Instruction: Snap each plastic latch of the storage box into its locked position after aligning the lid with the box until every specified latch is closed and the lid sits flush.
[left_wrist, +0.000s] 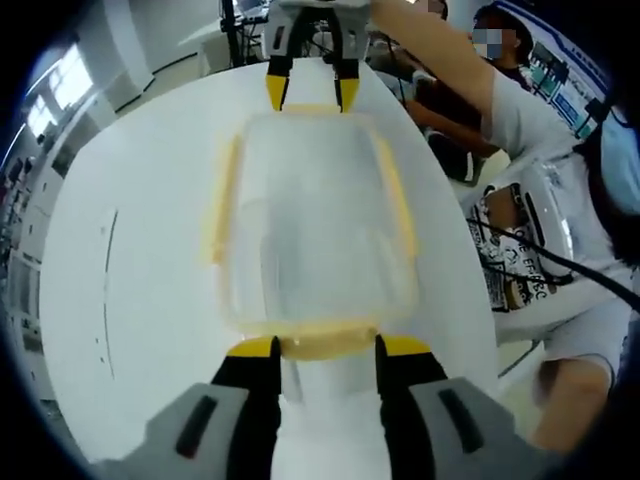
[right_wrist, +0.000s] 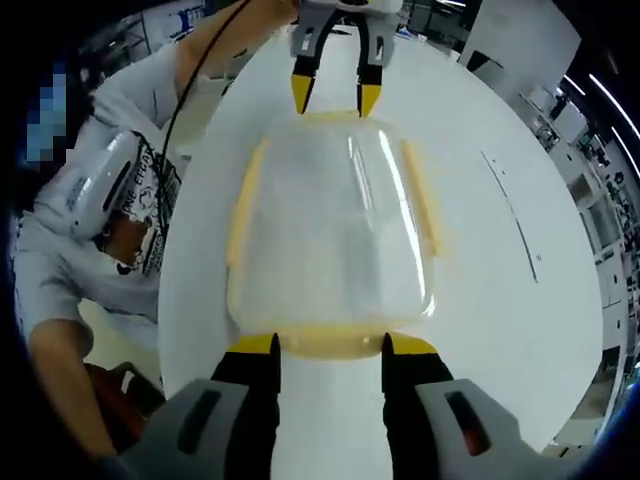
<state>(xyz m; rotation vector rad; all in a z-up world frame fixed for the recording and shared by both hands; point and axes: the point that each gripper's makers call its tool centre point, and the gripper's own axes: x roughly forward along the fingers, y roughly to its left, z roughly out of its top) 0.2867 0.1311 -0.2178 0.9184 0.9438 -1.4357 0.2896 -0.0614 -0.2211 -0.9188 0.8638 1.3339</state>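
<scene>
1. The storage box (left_wrist: 315, 225) sits in the middle of the white desk (left_wrist: 130, 280), its clear lid (left_wrist: 320, 200) resting on top and, as far as I can judge, lined up with the walls below.
2. My left hand-held gripper (left_wrist: 325, 350) stands at the near short end, jaws apart, their yellow tips on either side of the yellow latch (left_wrist: 325, 343) there. I cannot tell whether they touch it.
3. My right hand-held gripper (right_wrist: 330, 348) stands at the opposite short end, jaws likewise apart around that end's latch (right_wrist: 330, 343).
4. In the left gripper view my right hand-held gripper comes in across the box, its tips at the far latch (left_wrist: 310, 108).
5. The long side latches (right_wrist: 243, 205) and (right_wrist: 420, 195) lie against the box sides; whether they are snapped shut I cannot tell.
6. My judgement: the lid is aligned, and the two end latches are the step in hand, each needing a press until it clicks and the lid sits flush.
</scene>
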